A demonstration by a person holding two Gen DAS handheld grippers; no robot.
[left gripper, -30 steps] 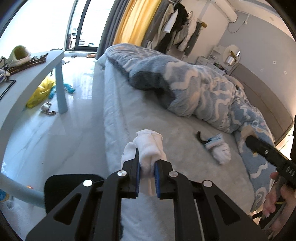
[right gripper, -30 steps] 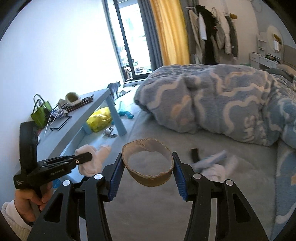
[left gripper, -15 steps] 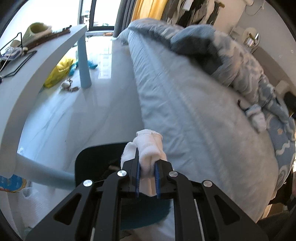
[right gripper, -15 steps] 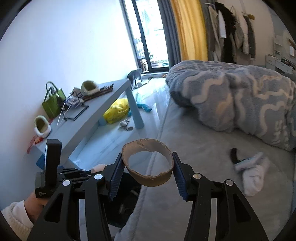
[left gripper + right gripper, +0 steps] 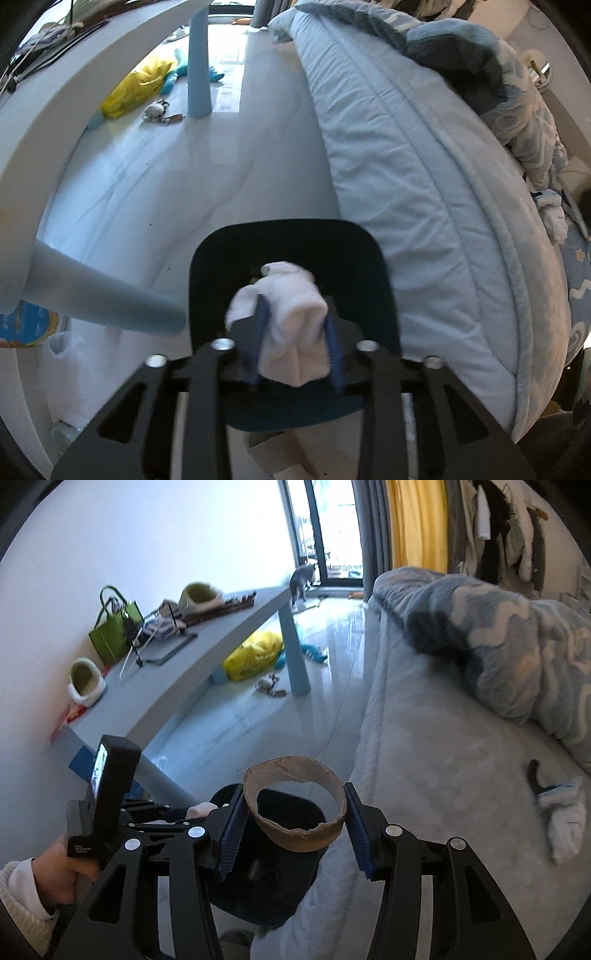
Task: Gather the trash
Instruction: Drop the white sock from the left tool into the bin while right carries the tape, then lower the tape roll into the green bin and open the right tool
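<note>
My left claw (image 5: 295,334) is clamped on a white wad (image 5: 286,325), blue pads pressing both its sides, and it hangs right above the open mouth of the dark bin (image 5: 291,254). The bin stands on the pale floor, just beside the edge of the bed (image 5: 424,192) and near a blue table leg (image 5: 107,299). My right claw (image 5: 295,825) is closed on a cardboard ring (image 5: 295,808), pads against its outer wall on both sides, the ring's opening facing the camera; it sits over the bin (image 5: 280,882) too, close beside the left claw (image 5: 162,818). On the bed, well away from the bin, lies a small heap of white and blue scraps (image 5: 563,816) next to a dark piece (image 5: 533,775).
</note>
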